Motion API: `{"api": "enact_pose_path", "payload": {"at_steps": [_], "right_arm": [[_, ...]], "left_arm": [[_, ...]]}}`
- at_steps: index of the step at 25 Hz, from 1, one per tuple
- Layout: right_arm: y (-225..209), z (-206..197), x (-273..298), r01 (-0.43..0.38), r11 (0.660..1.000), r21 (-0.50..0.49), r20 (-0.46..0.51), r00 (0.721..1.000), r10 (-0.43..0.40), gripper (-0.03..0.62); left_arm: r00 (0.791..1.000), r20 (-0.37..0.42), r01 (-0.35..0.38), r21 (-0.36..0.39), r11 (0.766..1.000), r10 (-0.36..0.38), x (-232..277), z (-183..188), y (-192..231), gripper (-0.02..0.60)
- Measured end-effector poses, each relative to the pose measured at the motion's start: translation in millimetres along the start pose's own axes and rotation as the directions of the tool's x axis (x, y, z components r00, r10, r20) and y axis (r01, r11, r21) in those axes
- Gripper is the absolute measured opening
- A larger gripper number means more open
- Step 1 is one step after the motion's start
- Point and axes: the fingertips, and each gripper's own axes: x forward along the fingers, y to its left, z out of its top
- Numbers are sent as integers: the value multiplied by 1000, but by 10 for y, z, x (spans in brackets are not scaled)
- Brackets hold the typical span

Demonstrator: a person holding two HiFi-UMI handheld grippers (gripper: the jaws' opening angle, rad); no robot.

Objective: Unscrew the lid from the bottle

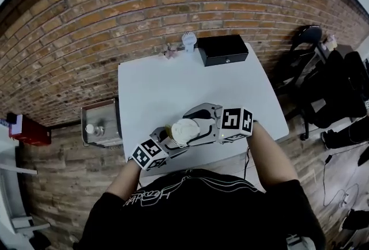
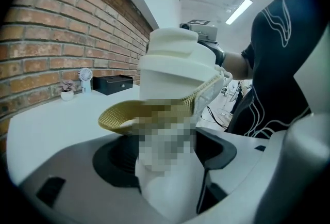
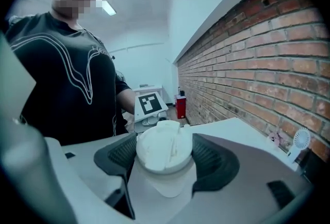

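A white bottle (image 1: pixel 183 129) is held over the front edge of the white table (image 1: pixel 173 82). In the left gripper view its white body (image 2: pixel 170 187) sits between the dark pads, with a yellow woven brim (image 2: pixel 129 114) round it and the stepped white lid (image 2: pixel 175 58) on top. My left gripper (image 2: pixel 170 158) is shut on the bottle's body. My right gripper (image 3: pixel 164 153) comes from the other side, both pads pressing the round lid (image 3: pixel 164 143). In the head view the left gripper (image 1: pixel 167 142) and right gripper (image 1: pixel 199 125) meet at the bottle.
A black box (image 1: pixel 223 49), a small white fan (image 1: pixel 188 40) and a little pink plant (image 1: pixel 169 50) stand at the table's far edge by the brick wall. A grey bin (image 1: pixel 101 122) sits on the floor at left, a dark chair (image 1: pixel 305 41) at right.
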Motion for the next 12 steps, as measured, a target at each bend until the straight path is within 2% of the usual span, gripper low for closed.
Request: {"api": "enact_pose_path", "payload": {"at_steps": [7,12], "right_arm": [[-13,28,-18,-18,1000,-14,76,997,19,328],[-14,67,-85,-19,1000,-17,136,991,21,327]], "left_arm": [[999,33,0,-33,999,1,-19,-6,10,339],[1000,24,-9,-52,999,10,-17,-11,0,337]]}}
